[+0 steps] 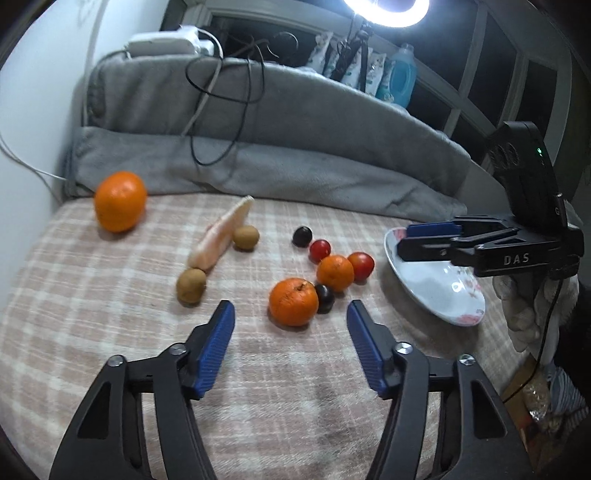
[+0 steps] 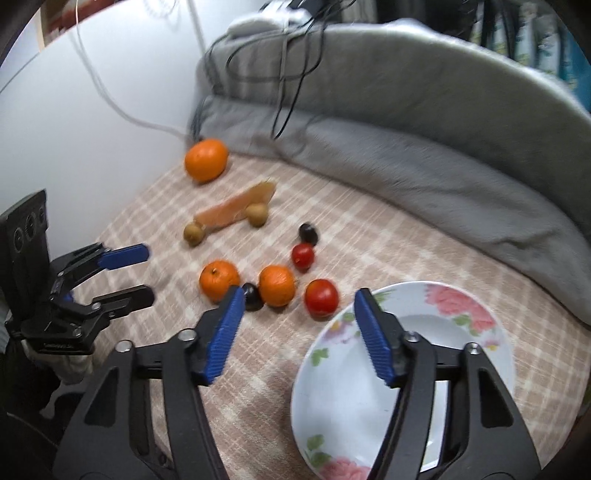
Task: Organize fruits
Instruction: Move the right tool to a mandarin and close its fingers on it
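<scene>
Both claws are held over a surface covered by a pink-and-cream plaid cloth (image 1: 110,302); whether a bench or a bed lies under it cannot be told. Left claw (image 1: 291,314): jaws spread wide, nothing between them, aimed at the nearest orange (image 1: 293,301). Right claw (image 2: 300,300): jaws also spread wide, nothing gripped, its right finger hanging above the rim of a white floral plate (image 2: 461,317) that holds no fruit. Fruit lies scattered on the cloth. A large orange (image 1: 120,200) sits alone at the far left, close to a folded grey blanket (image 1: 295,122). A pale pinkish wedge, possibly a pomelo slice (image 1: 221,234) though blurred, lies between two brown kiwis (image 1: 246,238) (image 1: 191,285). The central cluster: nearest orange touching a dark plum (image 1: 325,297), a second small orange (image 1: 335,272) just beside a red tomato (image 1: 361,265), a smaller red tomato (image 1: 319,249), and another dark plum (image 1: 302,236) farthest back. Plate sits right of the cluster, apart from it. A lit ring lamp (image 1: 386,13) is at the top of the left wrist view.
</scene>
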Motion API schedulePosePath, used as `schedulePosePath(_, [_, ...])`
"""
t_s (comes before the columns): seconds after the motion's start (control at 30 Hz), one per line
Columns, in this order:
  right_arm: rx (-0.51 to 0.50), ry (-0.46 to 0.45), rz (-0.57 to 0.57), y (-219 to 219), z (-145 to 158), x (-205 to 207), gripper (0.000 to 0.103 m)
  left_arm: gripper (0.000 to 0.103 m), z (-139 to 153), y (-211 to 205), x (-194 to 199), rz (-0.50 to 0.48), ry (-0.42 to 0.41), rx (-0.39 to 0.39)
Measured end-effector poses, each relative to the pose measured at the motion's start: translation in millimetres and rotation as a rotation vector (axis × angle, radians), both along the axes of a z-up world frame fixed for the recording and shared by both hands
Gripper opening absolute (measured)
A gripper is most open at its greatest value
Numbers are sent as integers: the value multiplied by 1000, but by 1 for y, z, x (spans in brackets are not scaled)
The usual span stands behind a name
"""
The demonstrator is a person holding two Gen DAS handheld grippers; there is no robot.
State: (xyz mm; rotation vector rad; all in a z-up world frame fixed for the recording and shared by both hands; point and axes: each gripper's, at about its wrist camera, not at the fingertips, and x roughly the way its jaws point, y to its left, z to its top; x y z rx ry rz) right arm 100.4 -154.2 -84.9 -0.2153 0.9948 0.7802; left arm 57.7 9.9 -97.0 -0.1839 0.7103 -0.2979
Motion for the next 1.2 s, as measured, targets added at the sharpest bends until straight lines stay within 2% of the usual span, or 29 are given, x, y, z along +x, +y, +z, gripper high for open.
schedulePosePath(0.13, [-42,29,45,14,-14,6,52,50,-6,-7,7,-34,20,-4])
schedulePosePath(0.2, [-48,42,54,18,-17,9,51,50,-8,-8,11,-42,27,-3])
schedulePosePath(0.27, [-54,52,63,21,-20,12,50,43,-11,-8,15,-48,38,-9])
schedulePosePath(0.37, [-64,62,76,26,-24,16,47,39,-14,-8,21,-53,55,-18])
schedulePosePath(0.73, [-84,73,97,38,-30,25,44,39,-19,-10,34,-72,75,-20])
schedulePosePath(0.83, [-93,74,109,41,-31,25,40,39,-22,-10,37,-75,88,-19])
schedulePosePath(1.2, [-129,77,138,53,-38,29,39,39,-24,-12,46,-77,106,-16])
